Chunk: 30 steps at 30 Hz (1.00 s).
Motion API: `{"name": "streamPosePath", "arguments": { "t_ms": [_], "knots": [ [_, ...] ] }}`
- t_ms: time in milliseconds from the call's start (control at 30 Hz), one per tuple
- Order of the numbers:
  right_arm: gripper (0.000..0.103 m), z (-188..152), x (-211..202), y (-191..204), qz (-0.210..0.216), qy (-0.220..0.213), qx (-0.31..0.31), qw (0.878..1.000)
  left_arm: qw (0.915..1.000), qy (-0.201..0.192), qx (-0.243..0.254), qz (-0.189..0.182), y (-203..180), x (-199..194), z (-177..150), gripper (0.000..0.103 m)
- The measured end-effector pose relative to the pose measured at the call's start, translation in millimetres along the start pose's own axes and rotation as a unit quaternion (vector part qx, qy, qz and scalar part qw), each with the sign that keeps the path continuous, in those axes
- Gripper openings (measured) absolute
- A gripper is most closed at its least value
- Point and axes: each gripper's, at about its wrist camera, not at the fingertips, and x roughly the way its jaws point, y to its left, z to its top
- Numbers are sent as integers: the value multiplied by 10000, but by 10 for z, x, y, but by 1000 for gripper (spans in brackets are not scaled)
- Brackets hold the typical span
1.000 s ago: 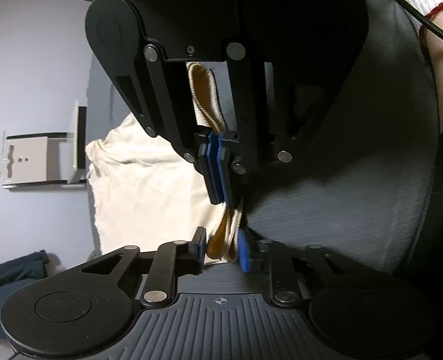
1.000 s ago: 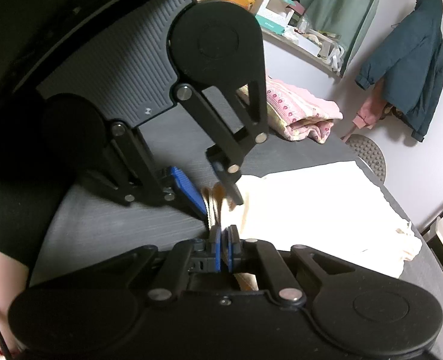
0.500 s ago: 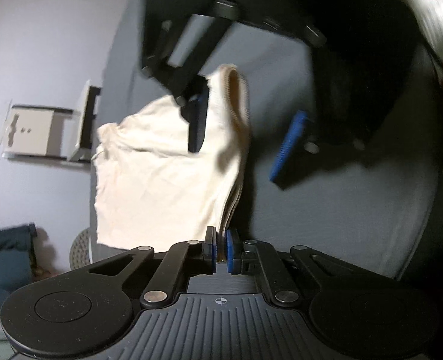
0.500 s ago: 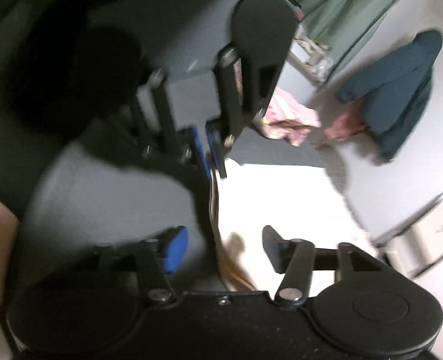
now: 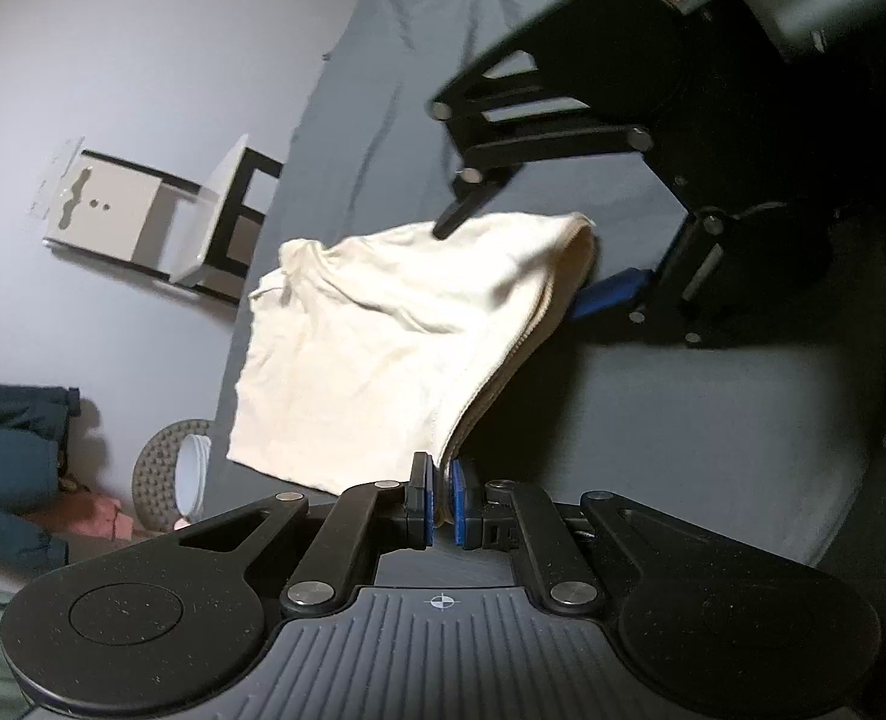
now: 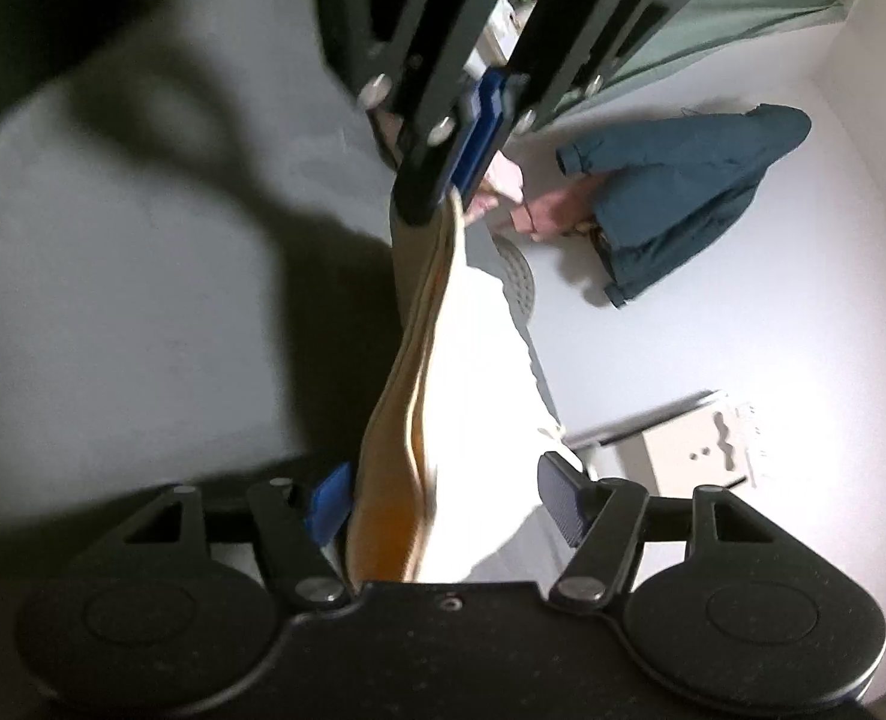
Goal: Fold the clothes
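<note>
So the cream garment is lifted off the grey bed sheet along one folded edge, the rest trailing down onto the sheet; the left gripper has its blue pads pinched tight on one end of that edge; the right gripper sits at the other end with its fingers spread wide, cloth running between them but not clamped (its view is pretty blurry); beyond the garment, a dark blue jacket hangs on the wall.
</note>
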Motion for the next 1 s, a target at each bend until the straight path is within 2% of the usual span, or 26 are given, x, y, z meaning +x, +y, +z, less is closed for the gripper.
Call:
{"name": "streamPosePath", "arguments": {
  "t_ms": [167,233,367,433,467,500,700,833,933,1000],
  "knots": [
    [58,-2,-16,-23,-187,26,77,9998,9993,-8,-361,-40,220,43,29,6],
    [49,-4,-36,-53,-254,2,167,9995,9989,3,-455,-58,236,31,15,6],
    [46,-9,-78,-112,-386,-47,347,9986,9985,21,-547,-43,276,31,-11,6],
    [29,-29,-117,-165,-267,-77,389,9989,9987,24,-510,-17,284,23,-32,6],
    [13,-28,-153,-189,-141,-86,326,9993,9990,14,-445,-11,274,6,-42,6],
    [7,-25,-190,-213,-10,-95,258,9996,9993,5,-377,-8,263,-10,-52,6],
    [7,-9,-413,-358,774,-147,-156,9968,9993,-34,367,4,66,-171,-103,6],
    [7,1,-562,-454,1294,-181,-431,9905,9966,-107,805,-160,-67,-425,-110,6],
    [7,9,-673,-527,1680,-206,-637,9835,9932,-133,1014,-564,-163,-617,-94,6],
    [7,11,-689,-595,1912,-198,-654,9792,9890,-106,1017,-1066,-225,-693,-85,6]
  ]
}}
